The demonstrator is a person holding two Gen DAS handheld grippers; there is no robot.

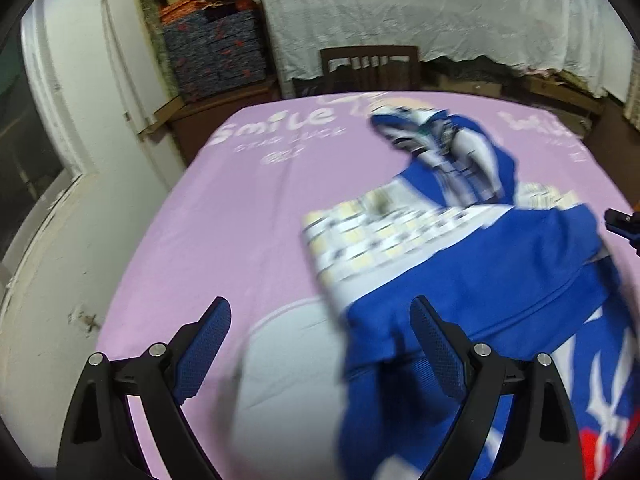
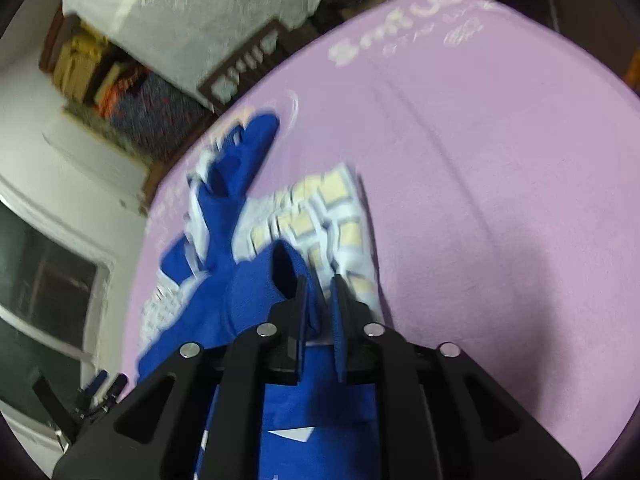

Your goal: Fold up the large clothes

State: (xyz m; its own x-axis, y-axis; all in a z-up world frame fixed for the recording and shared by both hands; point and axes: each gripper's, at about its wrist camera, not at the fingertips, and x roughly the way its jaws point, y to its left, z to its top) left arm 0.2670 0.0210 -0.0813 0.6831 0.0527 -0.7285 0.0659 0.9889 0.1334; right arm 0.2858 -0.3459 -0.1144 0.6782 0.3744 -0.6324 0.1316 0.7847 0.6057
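On the pink sheet (image 1: 208, 216) a crumpled blue jacket (image 1: 500, 280) lies. I judge it soft, light and floppy, best taken by a hem. My left gripper (image 1: 320, 344) stands spread; my right gripper (image 2: 322, 296) is nearly pressed together, blue cloth between its fingers.

"Smile" in white on pink sheet (image 1: 200, 220); smaller txt below blurred, unreadable.
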